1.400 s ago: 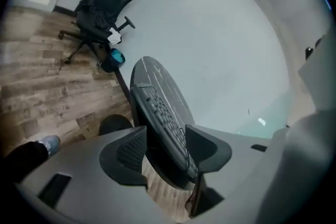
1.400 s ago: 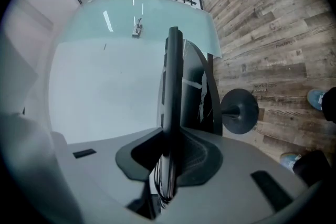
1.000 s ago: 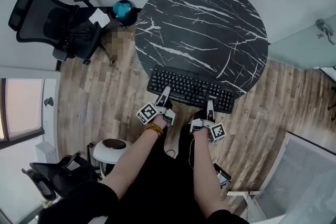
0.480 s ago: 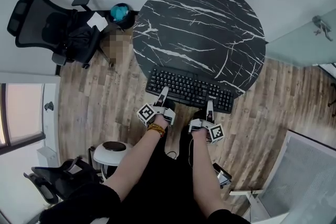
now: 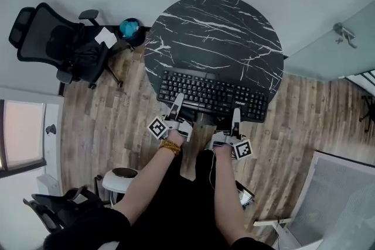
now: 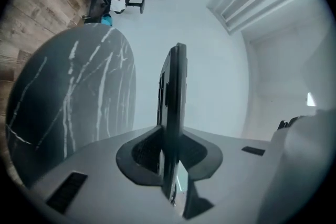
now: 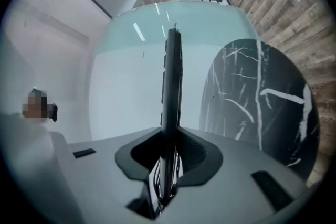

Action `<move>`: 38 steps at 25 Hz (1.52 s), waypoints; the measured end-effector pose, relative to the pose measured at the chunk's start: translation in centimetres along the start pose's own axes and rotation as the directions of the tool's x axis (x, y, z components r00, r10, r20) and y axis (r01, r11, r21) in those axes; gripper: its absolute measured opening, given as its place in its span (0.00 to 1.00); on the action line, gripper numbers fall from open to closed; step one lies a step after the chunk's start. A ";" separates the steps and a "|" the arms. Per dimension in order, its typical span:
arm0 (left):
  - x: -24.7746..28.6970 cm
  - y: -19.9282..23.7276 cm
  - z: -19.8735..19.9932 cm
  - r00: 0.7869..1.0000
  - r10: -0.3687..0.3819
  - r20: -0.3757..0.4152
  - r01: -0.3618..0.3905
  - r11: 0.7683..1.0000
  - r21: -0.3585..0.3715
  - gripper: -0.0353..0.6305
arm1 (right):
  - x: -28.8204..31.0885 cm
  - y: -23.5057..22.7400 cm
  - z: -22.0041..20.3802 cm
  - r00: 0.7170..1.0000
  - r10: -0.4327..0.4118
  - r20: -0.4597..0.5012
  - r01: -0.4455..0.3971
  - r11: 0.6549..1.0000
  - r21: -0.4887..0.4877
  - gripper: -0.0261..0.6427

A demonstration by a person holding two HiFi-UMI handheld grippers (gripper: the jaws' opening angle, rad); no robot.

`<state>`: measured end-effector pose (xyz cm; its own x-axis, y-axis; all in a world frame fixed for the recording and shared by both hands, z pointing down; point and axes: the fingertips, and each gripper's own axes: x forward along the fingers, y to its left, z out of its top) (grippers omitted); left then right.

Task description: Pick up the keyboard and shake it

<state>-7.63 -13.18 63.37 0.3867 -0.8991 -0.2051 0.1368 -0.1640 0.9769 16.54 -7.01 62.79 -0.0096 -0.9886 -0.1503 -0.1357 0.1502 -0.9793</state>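
- Round black marble table (image 5: 217, 32) on a wood-plank floor (image 5: 111, 120); office chair (image 5: 58, 44) beyond (by a pale wall).
- Keyboard (image 5: 211, 93) over the table's near edge; left gripper (image 5: 177, 100) and right gripper (image 5: 235, 115) each clamp its front rim.
- Whether it touches the tabletop is unclear.

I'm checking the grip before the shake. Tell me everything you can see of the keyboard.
The keyboard is black, full-size, plastic-looking, with pale-lettered keys facing up. It is held roughly level over the near edge of the marble-patterned round table, seemingly lifted clear of it. The left gripper and right gripper each clamp its near long edge.
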 end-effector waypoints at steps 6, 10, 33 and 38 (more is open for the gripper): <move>4.9 -6.8 -0.2 0.991 -0.131 0.011 0.131 0.991 0.025 0.16 | 4.0 6.6 2.1 0.991 0.123 0.044 -0.122 0.992 -0.033 0.17; 6.6 -9.9 -0.2 0.986 -0.163 0.020 0.162 0.985 0.053 0.16 | 5.2 8.8 2.6 0.989 0.141 0.048 -0.141 0.990 -0.004 0.17; 9.4 -12.1 0.3 0.982 -0.120 0.149 0.113 0.992 0.056 0.15 | 6.1 10.5 2.2 0.989 0.150 0.016 -0.151 0.983 0.104 0.17; 9.6 -12.4 0.8 0.981 -0.101 0.164 0.098 0.995 0.026 0.15 | 7.1 11.0 2.1 0.989 0.143 0.025 -0.144 0.989 0.043 0.22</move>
<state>-6.41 -20.08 49.32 0.2162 -0.9323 -0.2901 0.1503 -0.2618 0.9534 17.02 -12.39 50.66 -0.0042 -0.9564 -0.2919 -0.0897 0.2911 -0.9525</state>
